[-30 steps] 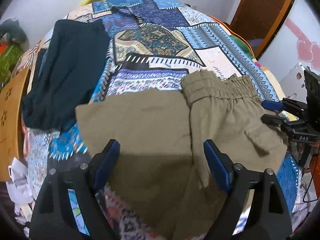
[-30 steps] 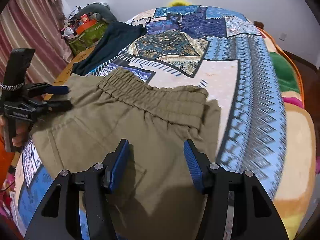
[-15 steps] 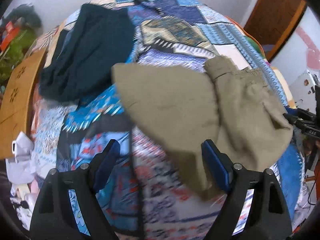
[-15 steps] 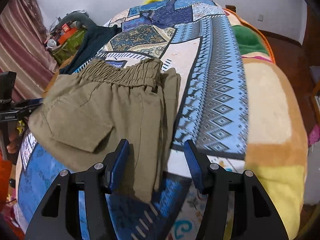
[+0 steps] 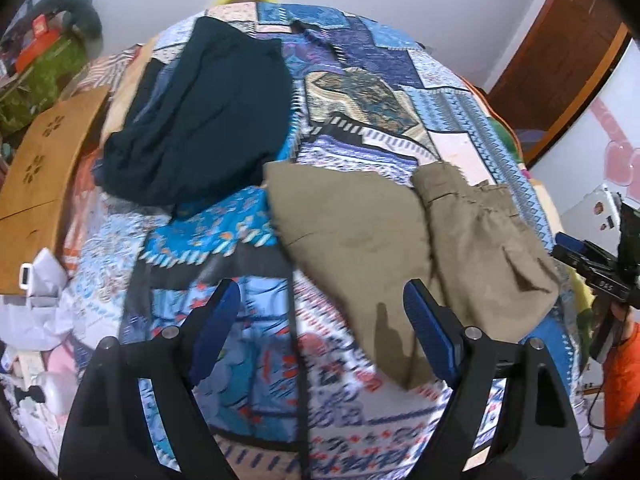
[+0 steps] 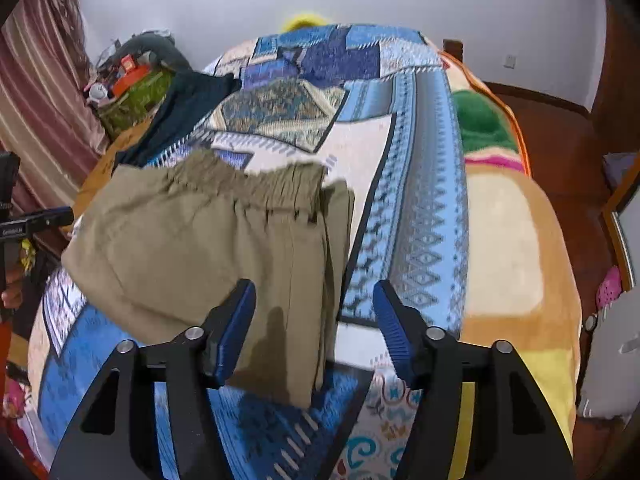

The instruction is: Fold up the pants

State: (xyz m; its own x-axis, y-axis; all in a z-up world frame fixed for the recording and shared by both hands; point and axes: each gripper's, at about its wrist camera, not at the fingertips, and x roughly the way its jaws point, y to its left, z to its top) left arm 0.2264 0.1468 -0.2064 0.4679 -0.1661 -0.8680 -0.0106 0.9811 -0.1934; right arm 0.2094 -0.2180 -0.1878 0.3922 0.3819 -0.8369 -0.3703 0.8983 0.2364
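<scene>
Both hand-held grippers, left (image 5: 322, 324) and right (image 6: 314, 322), have pulled back off the folded pants (image 6: 208, 240), jaws spread.

Plain olive-khaki cotton pants (image 6: 192, 240); blue geometric patchwork bedspread (image 6: 412, 184); dark, possibly navy-teal, plain garment (image 5: 204, 116); blue-padded black grippers.

Left gripper (image 5: 322, 328): two black angular finger arms are seen, each faced with a ribbed blue pad (image 5: 426, 330) and fitted with round silver screws (image 5: 472, 333). Right gripper (image 6: 314, 322): the same black arms, blue ribbed pads (image 6: 390, 326) and silver screws (image 6: 195, 333) are noted. White lettering is seen on its black body from the left view, illegible. An orange sleeve (image 5: 622, 376) is visible beside it.
</scene>
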